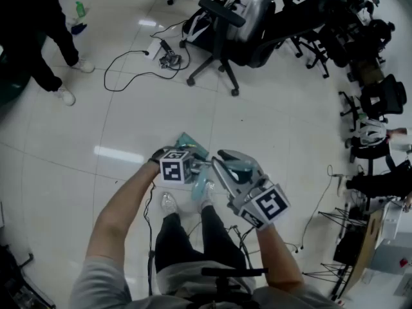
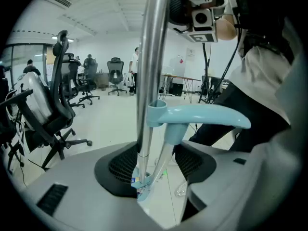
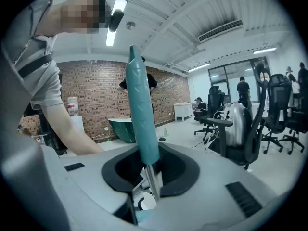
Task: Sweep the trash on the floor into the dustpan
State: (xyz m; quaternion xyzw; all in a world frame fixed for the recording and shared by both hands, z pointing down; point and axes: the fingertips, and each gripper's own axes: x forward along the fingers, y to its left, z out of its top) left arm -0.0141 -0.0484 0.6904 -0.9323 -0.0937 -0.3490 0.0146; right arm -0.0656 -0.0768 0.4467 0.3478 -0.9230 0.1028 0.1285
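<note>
Head view downward; close gripper views; office chair (image 1: 254,11) shared.
</note>
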